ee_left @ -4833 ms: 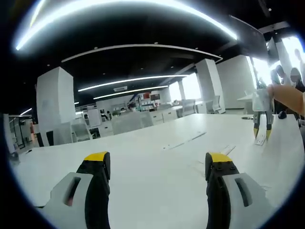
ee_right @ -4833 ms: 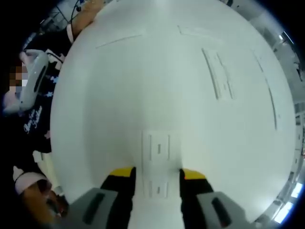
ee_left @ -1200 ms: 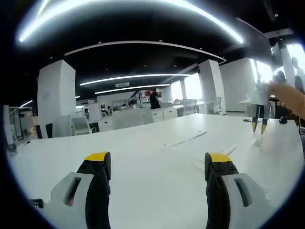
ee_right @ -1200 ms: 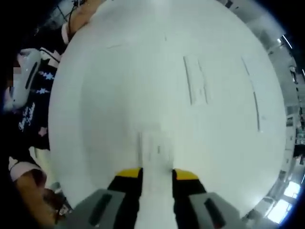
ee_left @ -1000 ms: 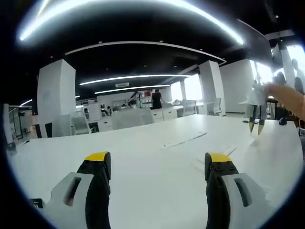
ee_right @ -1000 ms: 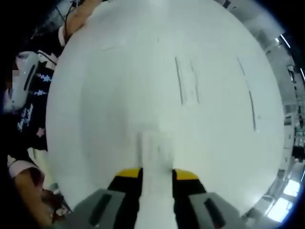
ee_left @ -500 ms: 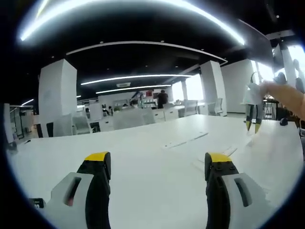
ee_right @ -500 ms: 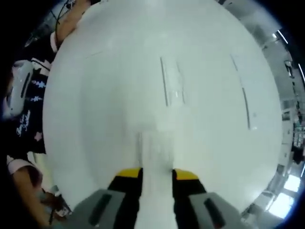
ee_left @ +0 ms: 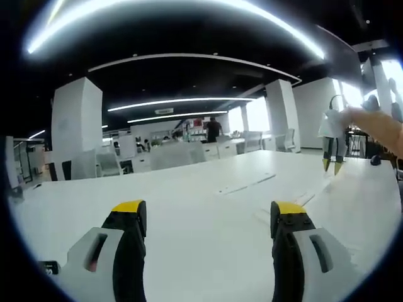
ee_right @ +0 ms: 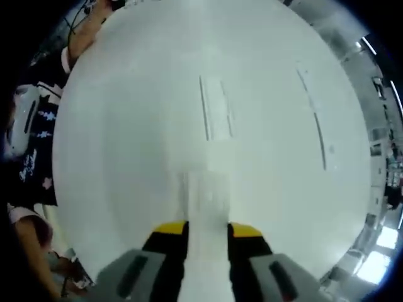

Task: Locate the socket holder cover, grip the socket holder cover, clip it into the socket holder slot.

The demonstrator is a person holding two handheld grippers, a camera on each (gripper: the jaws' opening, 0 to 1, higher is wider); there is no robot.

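In the right gripper view, my right gripper (ee_right: 206, 230) is shut on the white socket holder cover (ee_right: 205, 192), a flat plate that sticks out forward between the yellow-tipped jaws. It hangs above the white table (ee_right: 126, 145). Just beyond the cover lies the socket holder slot (ee_right: 214, 117), a narrow white rail. In the left gripper view, my left gripper (ee_left: 209, 210) stands open low over the table with nothing between its jaws. The right gripper (ee_left: 331, 162) shows there at the far right, held by a hand, jaws pointing down.
A second long white strip (ee_right: 312, 114) lies on the table to the right of the slot. Thin strips (ee_left: 245, 184) lie mid-table in the left gripper view. A person's dark clothing (ee_right: 31, 157) is at the table's left edge. Desks and pillars fill the room behind.
My right gripper closed on the cover and lifted it off the table. The slot now lies nearer and more centred ahead of the cover. The left gripper stayed put, open.
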